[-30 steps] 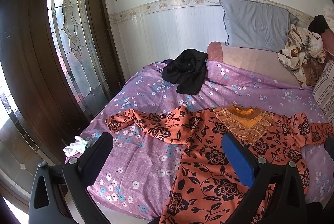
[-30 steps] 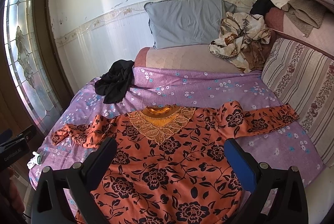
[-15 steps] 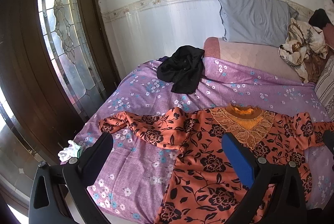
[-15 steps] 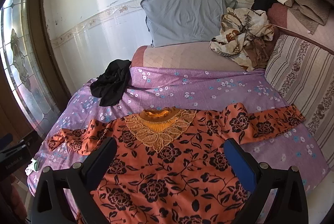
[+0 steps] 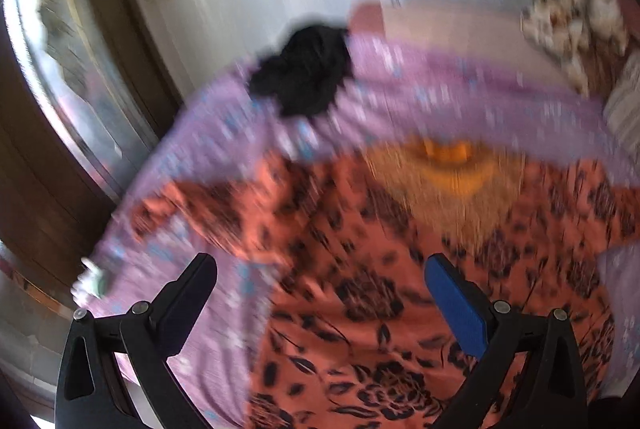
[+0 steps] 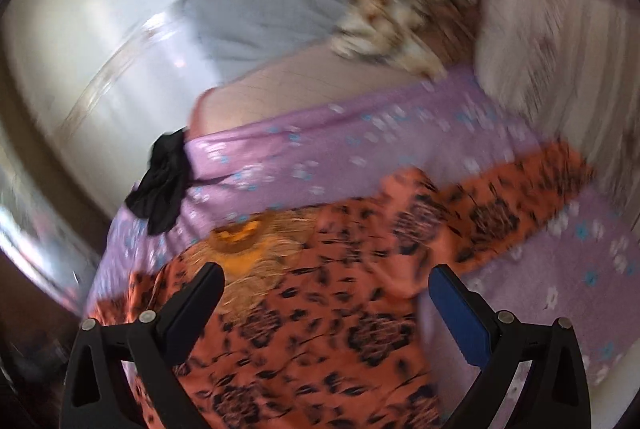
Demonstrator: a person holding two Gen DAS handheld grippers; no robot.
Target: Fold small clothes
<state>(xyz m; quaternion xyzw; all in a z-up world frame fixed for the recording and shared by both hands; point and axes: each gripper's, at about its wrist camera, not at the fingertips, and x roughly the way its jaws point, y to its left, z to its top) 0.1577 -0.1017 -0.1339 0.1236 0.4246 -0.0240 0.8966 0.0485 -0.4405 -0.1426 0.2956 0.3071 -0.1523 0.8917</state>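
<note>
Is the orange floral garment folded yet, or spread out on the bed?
Spread out. The orange floral garment lies flat on the purple bedsheet, one sleeve extended sideways; both views are blurred.

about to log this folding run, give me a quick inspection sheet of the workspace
surface: bed under a purple floral bedsheet
job's things: orange blouse with black flower print, spread flat and unfolded
clutter: crumpled black garment; cream patterned cloth heap; grey pillow
grippers: left gripper and right gripper, jaws open, holding nothing
cables: nothing seen
surroundings: white wall, leaded glass door; both views motion-blurred
</note>
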